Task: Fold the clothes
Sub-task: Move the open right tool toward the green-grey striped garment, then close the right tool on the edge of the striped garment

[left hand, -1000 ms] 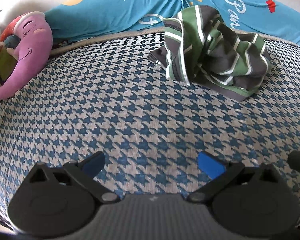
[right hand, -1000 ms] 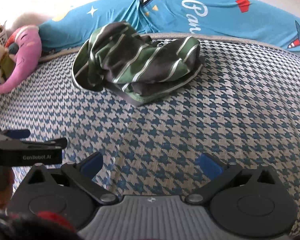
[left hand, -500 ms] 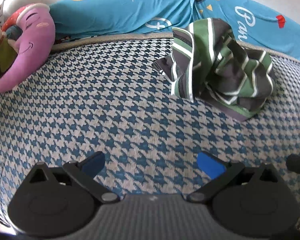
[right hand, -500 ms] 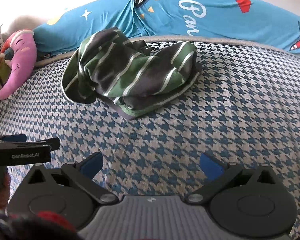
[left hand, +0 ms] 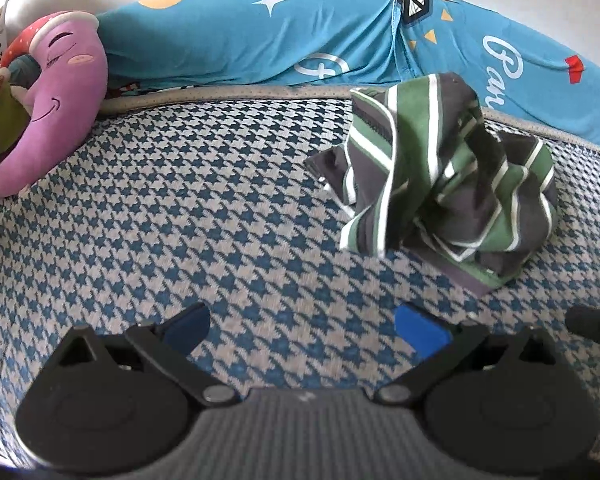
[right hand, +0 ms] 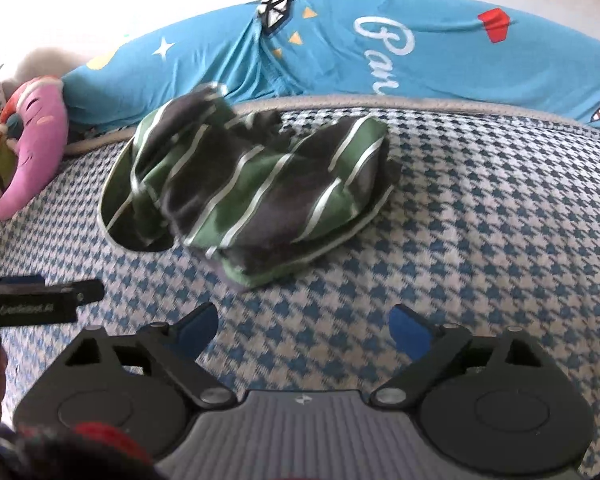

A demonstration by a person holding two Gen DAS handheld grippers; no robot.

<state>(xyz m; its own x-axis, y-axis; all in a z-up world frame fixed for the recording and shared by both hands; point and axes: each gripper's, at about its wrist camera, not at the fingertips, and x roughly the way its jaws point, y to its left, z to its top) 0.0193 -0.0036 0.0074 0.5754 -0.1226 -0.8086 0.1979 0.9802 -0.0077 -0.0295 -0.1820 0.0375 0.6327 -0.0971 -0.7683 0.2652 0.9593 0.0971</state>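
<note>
Both grippers, left [left hand: 302, 326] and right [right hand: 303, 322], gaped wide, empty; best pinch the crumpled shirt's [right hand: 252, 192] hem and spread it flat

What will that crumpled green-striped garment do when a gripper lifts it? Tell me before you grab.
The striped garment lies bunched in soft folds, so it will probably droop and unfurl rather than keep its shape. It looks like thin fabric, likely light. Pushed across the houndstooth cover, it would likely bunch rather than slide. Both the left gripper and right gripper are open, short of it.
</note>
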